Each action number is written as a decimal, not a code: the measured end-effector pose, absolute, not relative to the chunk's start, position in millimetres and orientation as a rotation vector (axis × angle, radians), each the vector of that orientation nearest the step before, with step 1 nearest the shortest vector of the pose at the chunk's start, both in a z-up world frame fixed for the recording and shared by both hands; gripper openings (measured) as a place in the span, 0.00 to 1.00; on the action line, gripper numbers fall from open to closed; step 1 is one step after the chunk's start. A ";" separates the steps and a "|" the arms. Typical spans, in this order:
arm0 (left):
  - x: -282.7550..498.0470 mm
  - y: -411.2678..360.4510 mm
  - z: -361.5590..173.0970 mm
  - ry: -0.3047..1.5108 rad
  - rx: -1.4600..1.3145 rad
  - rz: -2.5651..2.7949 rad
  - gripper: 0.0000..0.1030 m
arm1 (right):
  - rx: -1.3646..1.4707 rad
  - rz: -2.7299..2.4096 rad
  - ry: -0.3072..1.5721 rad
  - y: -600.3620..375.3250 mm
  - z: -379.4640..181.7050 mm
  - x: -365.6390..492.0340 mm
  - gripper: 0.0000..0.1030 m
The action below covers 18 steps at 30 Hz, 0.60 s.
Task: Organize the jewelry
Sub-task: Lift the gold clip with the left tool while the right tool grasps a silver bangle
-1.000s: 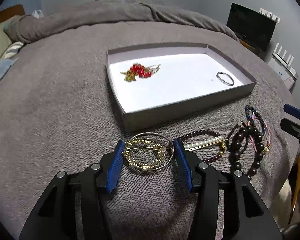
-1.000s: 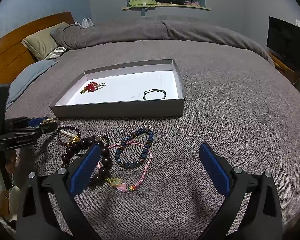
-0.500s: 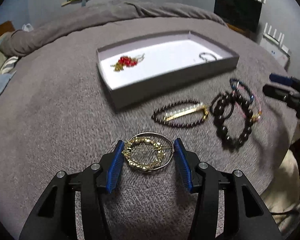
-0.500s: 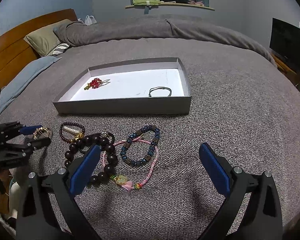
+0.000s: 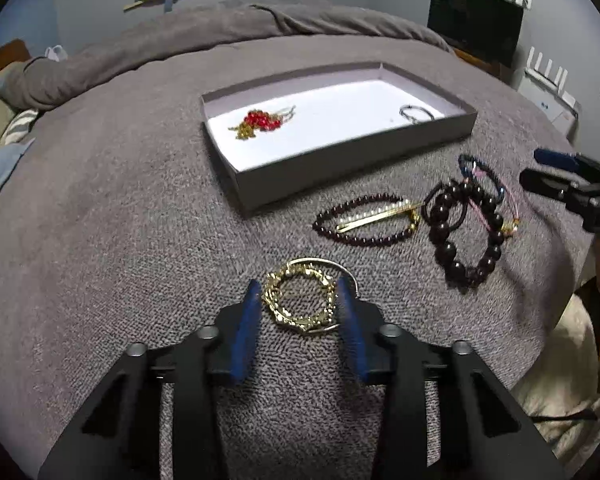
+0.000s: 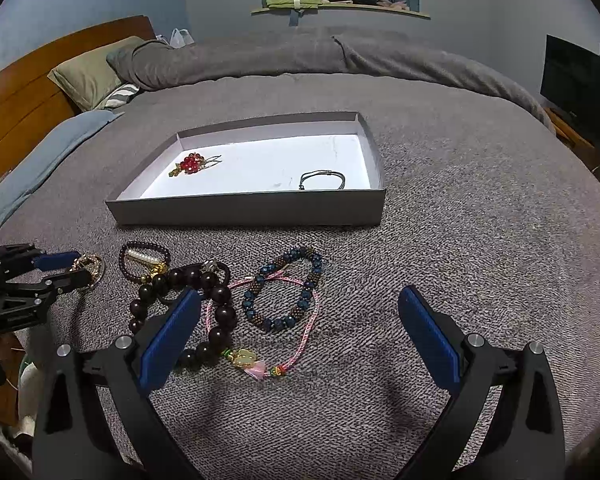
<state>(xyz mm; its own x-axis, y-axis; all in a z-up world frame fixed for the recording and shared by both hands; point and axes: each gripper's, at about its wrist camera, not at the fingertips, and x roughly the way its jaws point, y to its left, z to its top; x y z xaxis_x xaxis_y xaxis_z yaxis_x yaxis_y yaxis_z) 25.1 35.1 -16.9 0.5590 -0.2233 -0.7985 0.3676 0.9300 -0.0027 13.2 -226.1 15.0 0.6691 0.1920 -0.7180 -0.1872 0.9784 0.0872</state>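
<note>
My left gripper [image 5: 300, 298] is shut on a gold chain bracelet with a silver bangle [image 5: 300, 300], held just above the grey bedspread; it also shows in the right wrist view [image 6: 88, 266]. A grey tray [image 5: 340, 160] with a white floor holds a red bead piece [image 5: 260, 120] and a thin dark bangle [image 5: 414, 112]. In front of the tray lie a dark red bead bracelet with a gold pearl pin [image 5: 366, 220], a large dark bead bracelet [image 5: 464, 232], a blue bead bracelet [image 6: 284, 292] and a pink cord [image 6: 300, 332]. My right gripper [image 6: 300, 316] is open and empty above them.
The tray's near wall [image 6: 248, 208] stands between the loose jewelry and its floor. The folded duvet [image 6: 300, 56] and pillows [image 6: 88, 72] lie at the far end of the bed. A black screen [image 5: 476, 26] stands to the right.
My left gripper has pulled back from the tray with the gold bracelet and bangle, and its jaws have closed in on them. The right gripper stayed open, shifting slightly.
</note>
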 end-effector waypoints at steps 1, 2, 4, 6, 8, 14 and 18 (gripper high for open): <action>24.4 33.9 -16.5 0.906 0.180 -0.347 0.37 | 0.006 0.213 0.810 -226.0 15.0 13.2 0.95; 23.7 33.1 -15.6 0.900 0.184 -0.346 0.35 | 0.007 0.212 0.810 -226.3 15.0 13.3 0.95; 23.7 32.5 -12.4 0.887 0.183 -0.343 0.26 | 0.008 0.212 0.809 -226.5 15.1 13.0 0.95; 23.8 33.4 -9.3 0.875 0.182 -0.343 0.19 | 0.009 0.214 0.808 -225.7 15.6 12.6 0.95; 23.9 34.2 -7.9 0.870 0.181 -0.345 0.17 | 0.008 0.224 0.807 -223.5 16.4 11.6 0.95; 19.8 34.4 -3.7 0.841 0.176 -0.349 0.14 | -0.018 0.276 0.804 -205.1 18.5 7.7 0.95; 15.3 36.8 7.7 0.790 0.166 -0.343 0.11 | -0.038 0.319 0.801 -187.4 21.6 5.1 0.95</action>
